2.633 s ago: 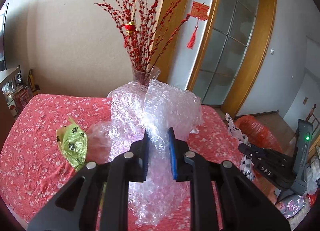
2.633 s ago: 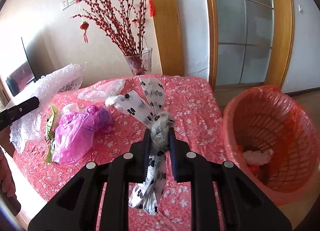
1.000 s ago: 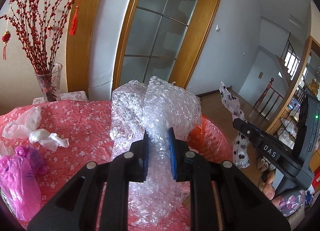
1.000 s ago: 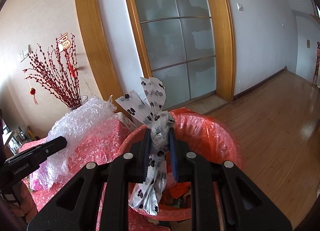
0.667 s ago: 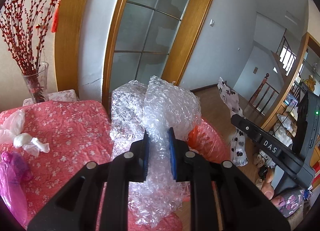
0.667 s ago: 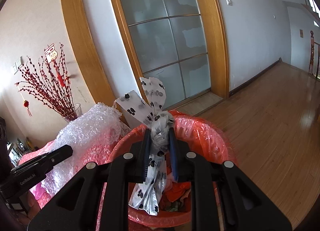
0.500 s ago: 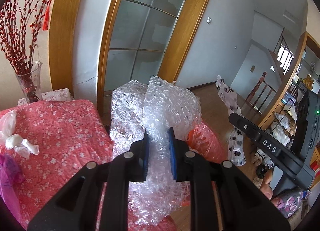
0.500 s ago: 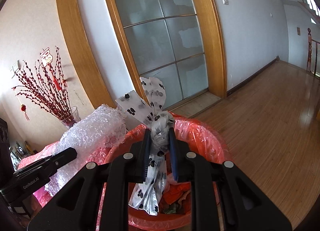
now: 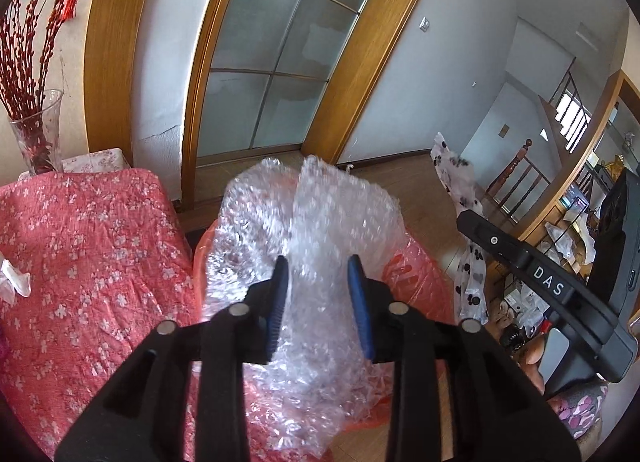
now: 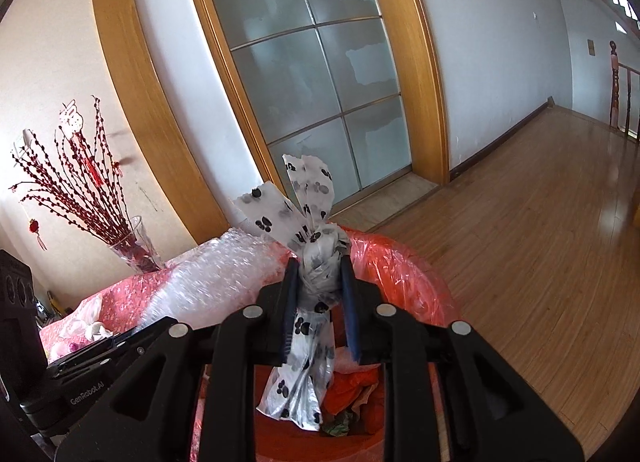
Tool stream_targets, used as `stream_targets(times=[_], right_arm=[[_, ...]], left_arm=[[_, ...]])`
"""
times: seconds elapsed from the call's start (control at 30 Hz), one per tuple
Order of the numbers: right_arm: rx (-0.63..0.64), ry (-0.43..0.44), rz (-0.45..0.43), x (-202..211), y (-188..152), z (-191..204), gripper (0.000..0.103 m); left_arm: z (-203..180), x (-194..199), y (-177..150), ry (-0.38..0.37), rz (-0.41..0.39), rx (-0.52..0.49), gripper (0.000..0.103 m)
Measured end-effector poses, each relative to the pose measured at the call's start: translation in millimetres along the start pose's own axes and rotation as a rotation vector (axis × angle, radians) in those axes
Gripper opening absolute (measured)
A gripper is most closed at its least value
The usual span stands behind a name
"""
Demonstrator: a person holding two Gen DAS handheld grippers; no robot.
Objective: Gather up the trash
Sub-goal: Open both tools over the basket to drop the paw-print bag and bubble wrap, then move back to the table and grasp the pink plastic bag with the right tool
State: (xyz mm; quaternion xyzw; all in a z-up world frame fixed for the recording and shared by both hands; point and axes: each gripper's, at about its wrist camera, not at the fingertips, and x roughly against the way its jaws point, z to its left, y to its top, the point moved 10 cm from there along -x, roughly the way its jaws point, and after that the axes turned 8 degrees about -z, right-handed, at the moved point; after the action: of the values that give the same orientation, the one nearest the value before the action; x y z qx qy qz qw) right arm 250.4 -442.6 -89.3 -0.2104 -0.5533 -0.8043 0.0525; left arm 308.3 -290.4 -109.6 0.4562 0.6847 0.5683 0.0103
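Crowding bin mouth: bubble wrap [image 9: 320, 246] bulk hangs over red-lined trash bin [image 9: 416, 274], beside tabletop [image 9: 92, 254] with pink floral cloth. Glass vase [image 9: 36, 134] of red twigs at far tabletop corner. Left hand-held gripper [image 9: 318, 298] above bin, jaws spread, wrap loose between blue pads. Right hand-held gripper [image 10: 319, 298] over bin, clamped on knotted paw-print plastic bag [image 10: 310, 262], crinkled tail dangling into bin.
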Motion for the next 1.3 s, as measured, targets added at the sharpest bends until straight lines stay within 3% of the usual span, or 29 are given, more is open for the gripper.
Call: stream_targets(times=[0.07,0.17,0.4,0.57,0.73,0.93,1.17,1.3], right_arm=[[-0.012,0.0,0.011,-2,-5,-2,0.041],[-0.012,-0.009,0.016,-3,-7,-5,0.049],[0.06,-0.096,-0.025,10,-8,-12,0.085],[0.087,-0.122,-0.053,19,-4,-6,0.093],[0.132,-0.081,-0.064,24,-6,22,0.093],[0.244,0.066,-0.038,24,-32,103,0.092],[0.357,0.277,0.023,22,-82,225,0.081],[0.379,0.388,0.096,22,-116,288,0.068]], left_arm=[[0,0,-3,0.005,0.005,-0.003,0.042],[7,2,-7,0.022,0.012,0.006,0.043],[36,37,-10,0.106,-0.036,-0.013,0.047],[63,76,-11,0.197,-0.08,-0.035,0.047],[99,126,-6,0.306,-0.151,-0.048,0.049],[159,193,-6,0.47,-0.227,0.0,0.051],[244,285,-19,0.692,-0.282,0.092,0.051],[283,335,-32,0.798,-0.319,0.147,0.051]])
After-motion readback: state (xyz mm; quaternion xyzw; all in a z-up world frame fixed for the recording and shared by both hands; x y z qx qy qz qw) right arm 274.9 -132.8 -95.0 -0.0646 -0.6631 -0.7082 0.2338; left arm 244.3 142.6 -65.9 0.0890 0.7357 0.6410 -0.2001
